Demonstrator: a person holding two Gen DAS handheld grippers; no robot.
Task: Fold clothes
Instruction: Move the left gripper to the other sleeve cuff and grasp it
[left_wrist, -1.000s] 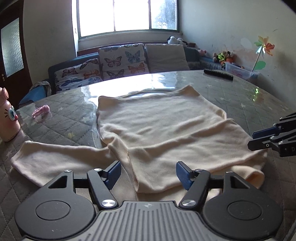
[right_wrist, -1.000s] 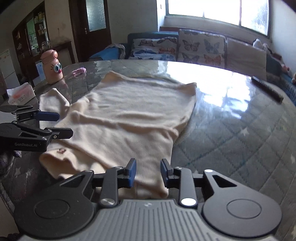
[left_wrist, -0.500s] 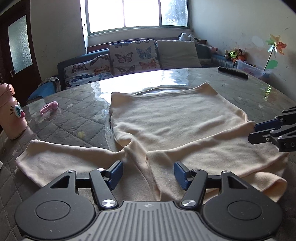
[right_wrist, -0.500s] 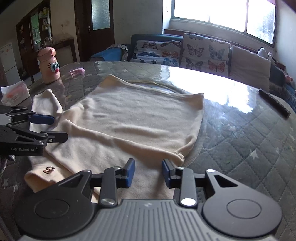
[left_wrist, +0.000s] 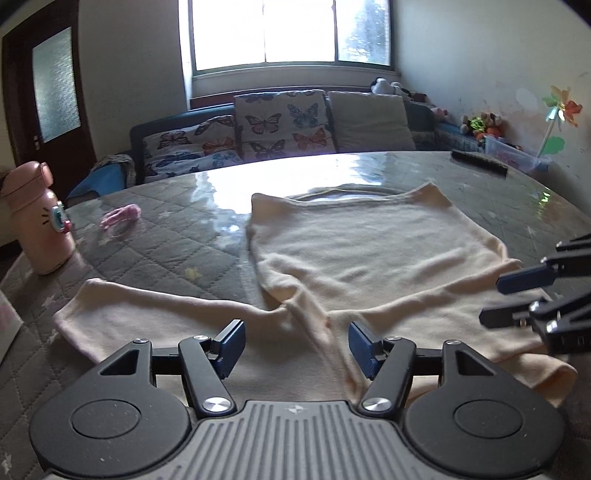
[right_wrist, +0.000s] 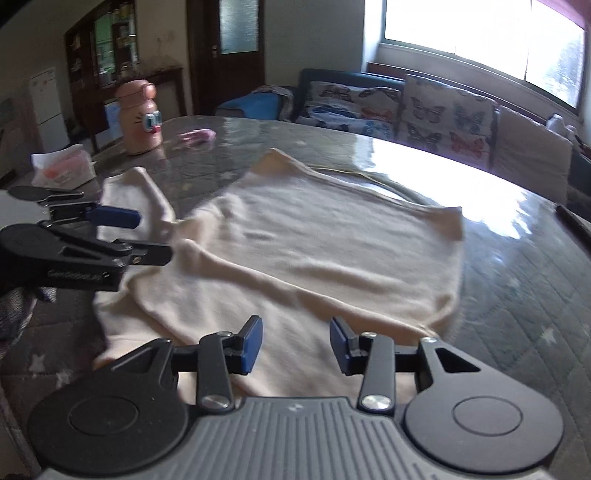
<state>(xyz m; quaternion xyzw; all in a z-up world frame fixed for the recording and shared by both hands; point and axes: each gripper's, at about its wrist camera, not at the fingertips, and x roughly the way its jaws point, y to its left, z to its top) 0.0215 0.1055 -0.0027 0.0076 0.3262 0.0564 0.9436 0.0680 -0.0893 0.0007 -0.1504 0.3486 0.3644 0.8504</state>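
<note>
Our left hand-held gripper (left_wrist: 295, 345) hangs open nearest the cream sweater's (left_wrist: 369, 258) unfolded sleeve (left_wrist: 147, 314), stretching leftward along the tabletop (left_wrist: 166, 243) (right hand-held gripper (right_wrist: 295, 345) also open).

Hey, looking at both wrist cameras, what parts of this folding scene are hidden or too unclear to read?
- Cream top, left wrist view: its near hem is hidden under the left gripper body.
- Same top, right wrist view: its near edge is covered by the right gripper body.
- Lettering on the left gripper's side, right wrist view: blurred, unreadable.
- Dark bar on the table: too small to identify.
</note>
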